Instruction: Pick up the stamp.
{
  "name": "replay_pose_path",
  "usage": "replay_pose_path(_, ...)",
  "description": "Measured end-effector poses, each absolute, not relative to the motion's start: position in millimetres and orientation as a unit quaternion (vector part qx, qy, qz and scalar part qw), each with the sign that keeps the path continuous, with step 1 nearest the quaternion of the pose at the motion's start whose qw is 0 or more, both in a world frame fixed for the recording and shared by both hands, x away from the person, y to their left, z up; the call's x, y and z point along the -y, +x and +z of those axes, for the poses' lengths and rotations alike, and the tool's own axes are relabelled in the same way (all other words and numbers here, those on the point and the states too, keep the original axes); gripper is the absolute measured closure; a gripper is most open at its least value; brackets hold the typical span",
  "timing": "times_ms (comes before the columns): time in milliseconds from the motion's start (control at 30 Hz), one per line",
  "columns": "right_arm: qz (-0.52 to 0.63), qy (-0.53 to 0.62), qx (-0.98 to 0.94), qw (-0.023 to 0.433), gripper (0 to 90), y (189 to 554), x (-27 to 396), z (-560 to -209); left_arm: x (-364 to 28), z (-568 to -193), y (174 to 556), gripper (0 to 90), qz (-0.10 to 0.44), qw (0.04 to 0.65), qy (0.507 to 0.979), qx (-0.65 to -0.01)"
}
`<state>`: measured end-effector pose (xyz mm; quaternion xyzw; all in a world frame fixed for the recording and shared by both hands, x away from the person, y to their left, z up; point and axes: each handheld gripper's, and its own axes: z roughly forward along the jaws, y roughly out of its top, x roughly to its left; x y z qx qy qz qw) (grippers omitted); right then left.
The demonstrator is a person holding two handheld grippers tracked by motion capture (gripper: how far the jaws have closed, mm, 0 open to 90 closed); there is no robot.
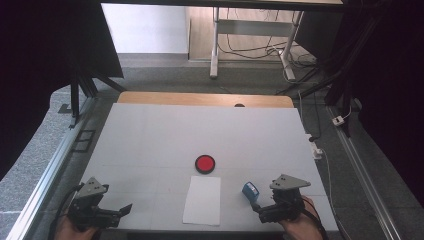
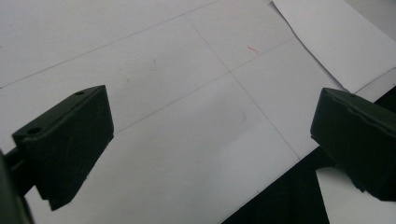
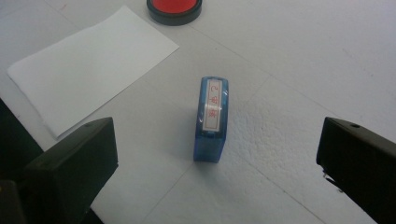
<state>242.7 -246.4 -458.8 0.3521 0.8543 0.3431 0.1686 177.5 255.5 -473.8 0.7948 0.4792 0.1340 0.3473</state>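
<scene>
- The right gripper (image 1: 259,210) sits at the near right corner of the white worktop (image 1: 150,140), held in a hand (image 1: 297,227) that comes in over the near edge; its jaws are spread wide and pinch nothing.
- In the right gripper view those jaws (image 3: 215,172) frame a blue stamp (image 3: 212,119), which stands on the worktop just ahead of them, touching neither.
- The blue stamp (image 1: 250,190) carries a white label with red characters on its top face, too small to read.
- Just beyond the stamp towards the middle of the near edge lies a white sheet of paper (image 1: 202,199), flat, its long side running away from the person; stamp and sheet are near but apart.
- Past the sheet's far end, close to the worktop's centre, rests a round red ink pad (image 1: 205,163) in a black rim, not touching the paper.
- The left gripper (image 1: 125,209) hovers at the near left corner, jaws also spread and empty.
- In the left gripper view its jaws (image 2: 205,144) straddle bare worktop, with a corner of the paper (image 2: 336,37) at the upper right.
</scene>
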Motion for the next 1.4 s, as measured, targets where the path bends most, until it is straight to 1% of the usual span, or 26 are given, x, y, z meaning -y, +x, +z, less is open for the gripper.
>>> replay_pose_path(167,0.343,0.354,-0.855,0.165,0.0,248,242,-460,-255,-474,178,0.0,0.134,0.346,0.795,-0.481)
replay_pose_path(267,0.343,0.364,-0.853,0.151,0.0,254,240,-462,-256,-474,178,0.0,0.133,0.346,0.795,-0.481)
replay_pose_path(700,0.307,0.367,-0.865,0.149,0.0,276,226,-476,-255,-474,178,0.0,0.131,0.345,0.795,-0.482)
replay_pose_path(1000,0.284,0.377,-0.87,0.143,0.0,285,222,-484,-255,-474,178,0.0,0.132,0.344,0.795,-0.482)
replay_pose_path(1033,0.279,0.376,-0.872,0.144,2.6,285,220,-485,-255,-474,178,0.0,0.132,0.344,0.795,-0.482)
replay_pose_path(1067,0.279,0.376,-0.872,0.144,2.6,285,220,-485,-255,-474,178,0.0,0.132,0.344,0.795,-0.482)
replay_pose_path(1133,0.277,0.376,-0.872,0.145,8.1,285,221,-484,-255,-474,178,0.0,0.132,0.344,0.796,-0.481)
replay_pose_path(1233,0.281,0.374,-0.873,0.141,22.8,285,221,-482,-255,-474,178,0.0,0.133,0.343,0.796,-0.481)
replay_pose_path(1267,0.281,0.373,-0.873,0.138,26.4,285,221,-482,-254,-474,178,0.0,0.134,0.342,0.796,-0.481)
replay_pose_path(1300,0.283,0.373,-0.873,0.134,32.5,285,221,-481,-254,-474,178,0.1,0.133,0.342,0.797,-0.479)
replay_pose_path(1333,0.283,0.373,-0.873,0.134,32.5,285,221,-481,-254,-474,178,0.1,0.133,0.342,0.797,-0.479)
replay_pose_path(1367,0.285,0.373,-0.873,0.132,35.3,285,221,-480,-254,-474,178,0.1,0.134,0.342,0.797,-0.479)
replay_pose_path(1400,0.286,0.37,-0.874,0.129,41.0,285,221,-479,-254,-474,178,0.2,0.133,0.342,0.798,-0.479)
